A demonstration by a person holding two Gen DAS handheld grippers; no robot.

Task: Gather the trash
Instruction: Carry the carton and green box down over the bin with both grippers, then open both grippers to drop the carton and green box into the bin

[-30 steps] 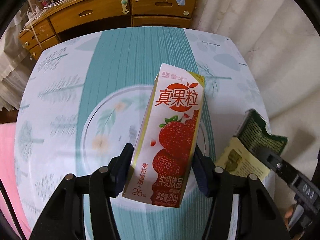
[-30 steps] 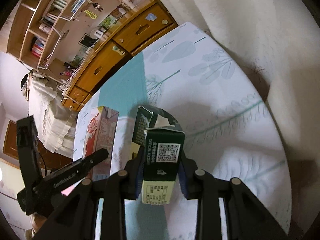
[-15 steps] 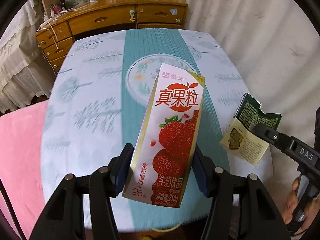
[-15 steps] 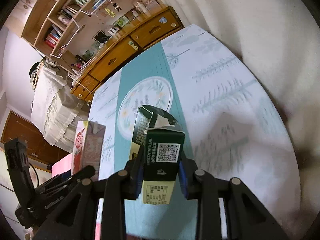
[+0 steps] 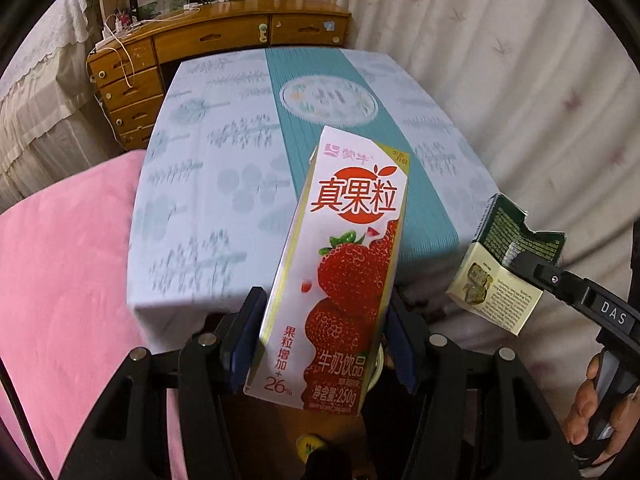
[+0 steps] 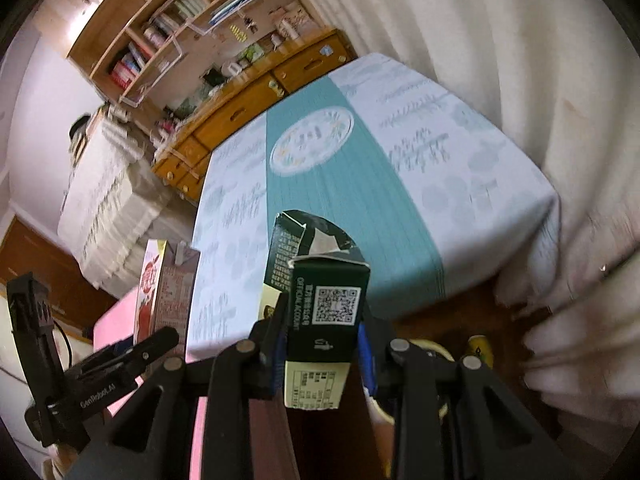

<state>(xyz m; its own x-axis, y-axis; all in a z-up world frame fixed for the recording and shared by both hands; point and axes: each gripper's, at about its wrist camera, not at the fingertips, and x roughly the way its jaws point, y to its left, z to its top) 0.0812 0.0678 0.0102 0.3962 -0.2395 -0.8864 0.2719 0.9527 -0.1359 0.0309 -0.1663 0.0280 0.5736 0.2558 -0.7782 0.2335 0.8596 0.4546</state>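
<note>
My left gripper [image 5: 322, 344] is shut on a strawberry milk carton [image 5: 340, 264], white and red with printed strawberries, held upright in the air off the table's near edge. My right gripper [image 6: 322, 348] is shut on a dark green and cream paper box [image 6: 324, 312] with a QR code and an open torn top. The box also shows in the left wrist view [image 5: 508, 264], to the right of the carton. The carton also shows in the right wrist view [image 6: 164, 292], at the left.
The table [image 5: 224, 152] with a white and teal leaf-print cloth lies ahead of both grippers. A pink bedcover [image 5: 64, 280] is at the left, curtains [image 5: 500, 80] at the right, a wooden dresser [image 5: 224, 40] behind. A round pale rim [image 6: 432, 350] and a yellow object [image 6: 478, 344] sit low on the floor.
Both grippers have pulled back from over the table to beyond its near edge, still holding the carton and the box. The table now looks farther away.
</note>
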